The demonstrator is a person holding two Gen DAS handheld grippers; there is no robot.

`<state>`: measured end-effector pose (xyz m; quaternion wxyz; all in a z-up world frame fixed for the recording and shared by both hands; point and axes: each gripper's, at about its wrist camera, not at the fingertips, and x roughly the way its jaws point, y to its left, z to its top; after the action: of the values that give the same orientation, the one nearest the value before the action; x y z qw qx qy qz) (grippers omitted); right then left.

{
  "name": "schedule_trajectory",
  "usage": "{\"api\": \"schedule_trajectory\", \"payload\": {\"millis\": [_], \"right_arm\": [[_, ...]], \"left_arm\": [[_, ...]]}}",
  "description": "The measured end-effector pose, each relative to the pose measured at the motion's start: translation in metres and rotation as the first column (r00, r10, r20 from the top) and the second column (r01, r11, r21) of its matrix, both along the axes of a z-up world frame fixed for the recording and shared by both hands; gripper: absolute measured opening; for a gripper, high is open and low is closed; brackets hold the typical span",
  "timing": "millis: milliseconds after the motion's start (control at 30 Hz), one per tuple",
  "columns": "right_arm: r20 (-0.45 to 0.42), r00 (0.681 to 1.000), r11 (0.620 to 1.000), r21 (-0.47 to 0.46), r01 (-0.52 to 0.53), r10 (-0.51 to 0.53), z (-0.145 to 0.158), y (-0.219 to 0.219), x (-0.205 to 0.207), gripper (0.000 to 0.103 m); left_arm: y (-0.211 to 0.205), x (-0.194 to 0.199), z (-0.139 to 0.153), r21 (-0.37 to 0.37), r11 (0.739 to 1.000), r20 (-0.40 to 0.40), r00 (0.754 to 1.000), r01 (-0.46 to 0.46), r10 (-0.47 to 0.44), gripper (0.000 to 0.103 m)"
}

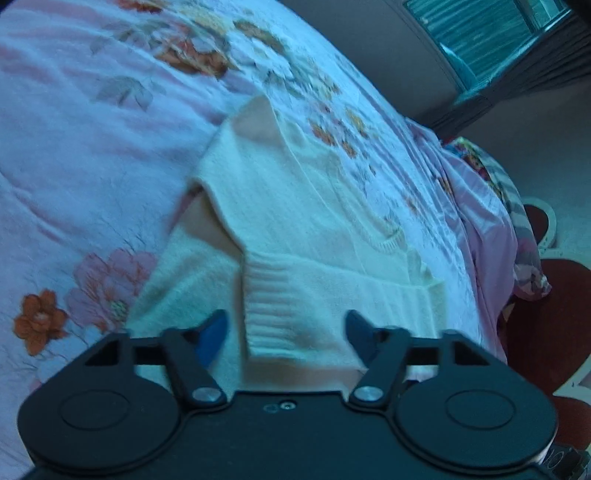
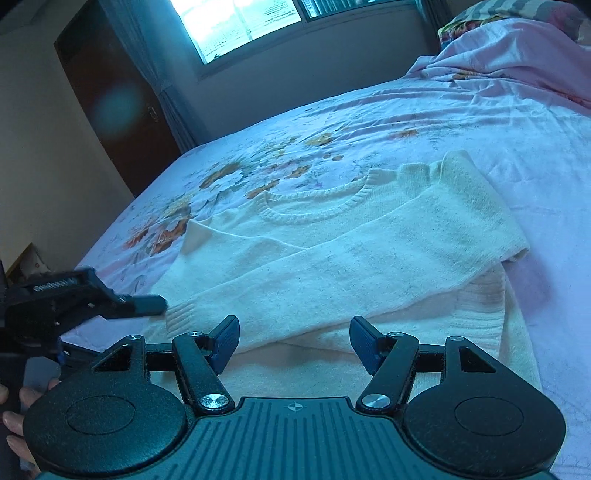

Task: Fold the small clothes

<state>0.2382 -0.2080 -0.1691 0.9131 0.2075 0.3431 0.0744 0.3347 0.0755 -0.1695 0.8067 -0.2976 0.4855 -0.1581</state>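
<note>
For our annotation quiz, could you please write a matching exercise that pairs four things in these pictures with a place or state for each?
Column 1:
1. cream sweater
2. ribbed sleeve cuff
3. right gripper
4. window

Column 2:
A. open, holding nothing
B. in the wall beyond the far side of the bed
C. lying on the floral bedsheet, sleeves folded across the body
D. between the open fingers of the left gripper

Pairs: 1-C, 2-D, 3-A, 4-B
</note>
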Motion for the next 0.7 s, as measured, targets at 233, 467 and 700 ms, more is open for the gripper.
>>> {"api": "schedule_trajectory", "payload": {"millis": [233,467,700], "right_arm": [[-0.003,1.0,1.0,-0.005,0.007,-0.007,-0.001,-0.002,-0.004,0.066],[0.006,0.999,0.999,-0.02,0.038,-0.038,-0.001,-0.008,-0.001,0.066],[-0.004,0.998,0.998,-0.009,0.068,-0.068,-0.003,-0.017,0.004,0.066]], "left_arm": [[-0.01,0.005,-0.011,0.012,0.999,-0.004,1.0,-0.03,0.03,0.04],[-0.006,0.009,0.03,0.06,0.994,0.175,0.981,-0.094,0.082,0.003],[0.002,0.001,0.013,0.141,0.988,0.134,0.99,-0.057,0.038,0.017]]}}
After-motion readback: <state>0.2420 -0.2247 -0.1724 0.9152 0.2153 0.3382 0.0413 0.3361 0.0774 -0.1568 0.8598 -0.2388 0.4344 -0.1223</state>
